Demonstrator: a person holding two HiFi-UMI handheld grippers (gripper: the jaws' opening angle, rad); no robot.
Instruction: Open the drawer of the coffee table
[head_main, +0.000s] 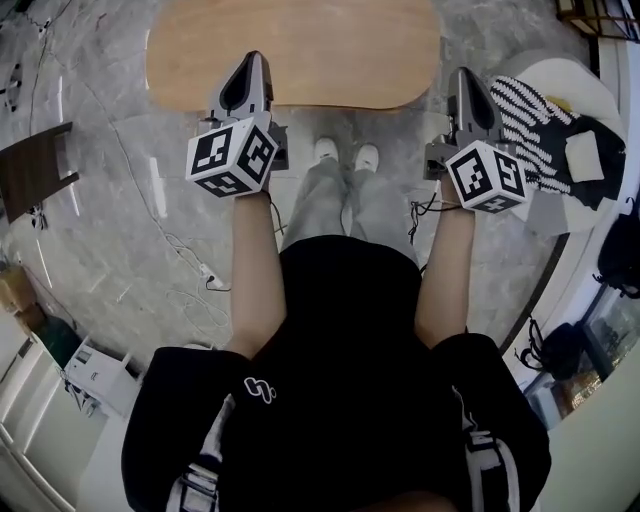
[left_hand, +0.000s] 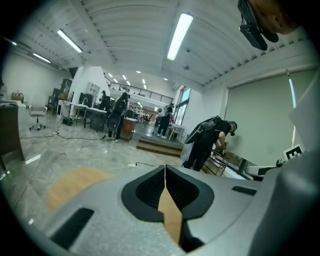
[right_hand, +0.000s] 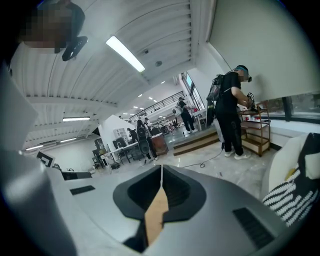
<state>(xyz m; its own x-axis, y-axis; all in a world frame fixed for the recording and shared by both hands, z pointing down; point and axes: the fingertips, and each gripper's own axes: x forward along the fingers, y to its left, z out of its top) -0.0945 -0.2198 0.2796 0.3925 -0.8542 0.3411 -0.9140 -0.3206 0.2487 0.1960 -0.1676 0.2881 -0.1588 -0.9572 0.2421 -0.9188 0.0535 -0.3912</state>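
Note:
The wooden coffee table (head_main: 295, 50) has an oval top and stands on the grey marble floor ahead of me; its drawer is not visible. My left gripper (head_main: 248, 70) hovers over the table's near edge at the left, jaws shut with nothing in them. Over the near right corner my right gripper (head_main: 470, 82) is likewise shut and empty. In the left gripper view the left gripper (left_hand: 165, 167) shows its jaws pressed together, with the tabletop (left_hand: 75, 182) low at the left. In the right gripper view the right gripper (right_hand: 161, 167) is also closed.
A white round seat (head_main: 565, 100) with a black-and-white striped cushion (head_main: 530, 115) stands right of the table. A dark side table (head_main: 35, 170) is at the left, cables (head_main: 190, 260) trail over the floor, and a white shelf unit (head_main: 100, 380) sits lower left. People (right_hand: 232, 110) stand farther off.

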